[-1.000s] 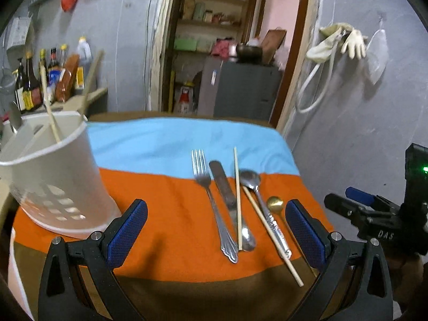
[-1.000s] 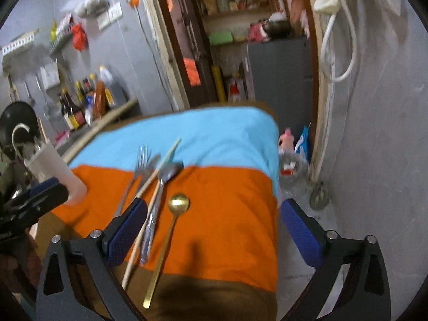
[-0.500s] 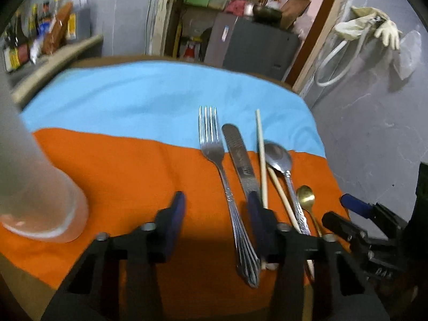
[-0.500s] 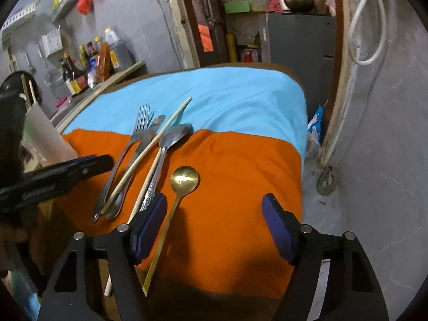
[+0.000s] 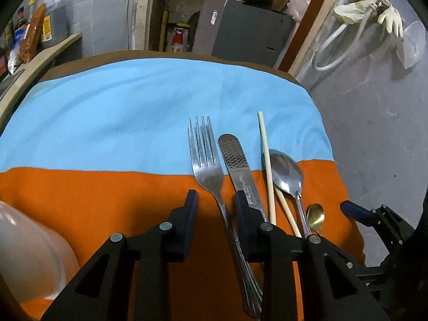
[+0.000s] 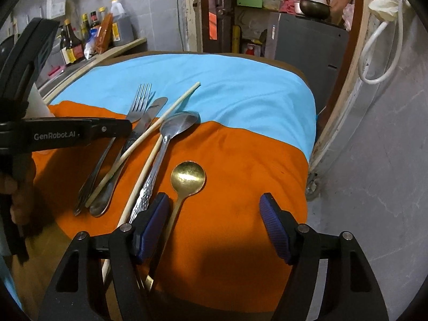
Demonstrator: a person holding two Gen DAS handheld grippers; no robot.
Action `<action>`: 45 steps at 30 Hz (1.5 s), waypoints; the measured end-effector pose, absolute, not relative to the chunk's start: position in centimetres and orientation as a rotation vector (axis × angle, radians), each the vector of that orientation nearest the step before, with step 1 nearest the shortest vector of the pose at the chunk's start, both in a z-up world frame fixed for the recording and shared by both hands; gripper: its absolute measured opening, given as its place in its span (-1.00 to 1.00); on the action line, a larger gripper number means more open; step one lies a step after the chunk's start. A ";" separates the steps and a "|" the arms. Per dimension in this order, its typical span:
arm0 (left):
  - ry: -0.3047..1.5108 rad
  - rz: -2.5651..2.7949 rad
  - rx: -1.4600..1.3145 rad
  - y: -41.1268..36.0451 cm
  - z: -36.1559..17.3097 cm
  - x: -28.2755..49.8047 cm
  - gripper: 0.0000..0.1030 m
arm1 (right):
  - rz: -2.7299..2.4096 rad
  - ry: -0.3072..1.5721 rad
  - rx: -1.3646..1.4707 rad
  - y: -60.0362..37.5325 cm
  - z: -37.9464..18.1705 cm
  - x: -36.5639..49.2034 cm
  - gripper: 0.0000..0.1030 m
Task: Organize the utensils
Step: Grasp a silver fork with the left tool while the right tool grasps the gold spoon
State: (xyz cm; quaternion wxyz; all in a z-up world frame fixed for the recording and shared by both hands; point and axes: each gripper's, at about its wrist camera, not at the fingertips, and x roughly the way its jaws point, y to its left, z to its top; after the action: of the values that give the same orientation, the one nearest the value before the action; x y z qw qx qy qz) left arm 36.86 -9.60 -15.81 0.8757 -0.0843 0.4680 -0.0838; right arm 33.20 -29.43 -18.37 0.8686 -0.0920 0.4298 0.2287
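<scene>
A steel fork [image 5: 207, 171], a butter knife [image 5: 239, 165], two wooden chopsticks [image 5: 266, 160], a steel spoon [image 5: 287, 171] and a small gold spoon [image 5: 315, 215] lie side by side on the orange and blue cloth [image 5: 107, 123]. My left gripper [image 5: 216, 206] is low over the cloth, its jaws partly closed astride the fork's handle, with a gap still showing. My right gripper [image 6: 214, 214] is open, its jaws astride the gold spoon's [image 6: 188, 178] handle. The white utensil holder [image 5: 29, 251] stands at the lower left.
A shelf with bottles [image 6: 88, 34] runs along the left wall. A grey cabinet [image 5: 248, 37] stands in the doorway behind the table. The table's right edge drops off beside a grey wall [image 6: 388, 147].
My left gripper has come down and forward over the fork and narrowed its jaws around the handle. My right gripper has moved in over the gold spoon and narrowed somewhat.
</scene>
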 end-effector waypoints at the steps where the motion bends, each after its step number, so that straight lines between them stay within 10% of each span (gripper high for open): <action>1: 0.982 -0.174 -0.173 -9.7 -15.8 37.0 -0.74 | 0.480 0.900 -0.196 -29.3 -18.4 33.3 0.35; 11: 1.031 -0.219 -0.226 -9.5 -15.9 37.8 -0.85 | 0.478 0.914 -0.198 -27.7 -18.3 34.8 0.15; 17: 1.049 -0.218 -0.224 -9.8 -15.7 37.7 -0.88 | 0.488 0.915 -0.190 -27.1 -17.9 34.2 -0.48; 34: 1.128 -0.296 -0.183 -9.8 -15.5 31.5 -0.93 | 0.525 0.935 -0.112 -28.0 -17.6 30.8 -0.25; 45: 0.996 -0.338 -0.291 -9.0 -14.9 28.1 -0.95 | 0.537 0.839 0.065 -31.1 -16.2 29.2 -0.50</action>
State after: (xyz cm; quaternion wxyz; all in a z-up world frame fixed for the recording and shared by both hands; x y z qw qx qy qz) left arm 28.06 -9.01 -14.94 0.8548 -0.1385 0.4736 -0.1608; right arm 29.19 -31.07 -16.15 0.8779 0.0313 0.4023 0.2577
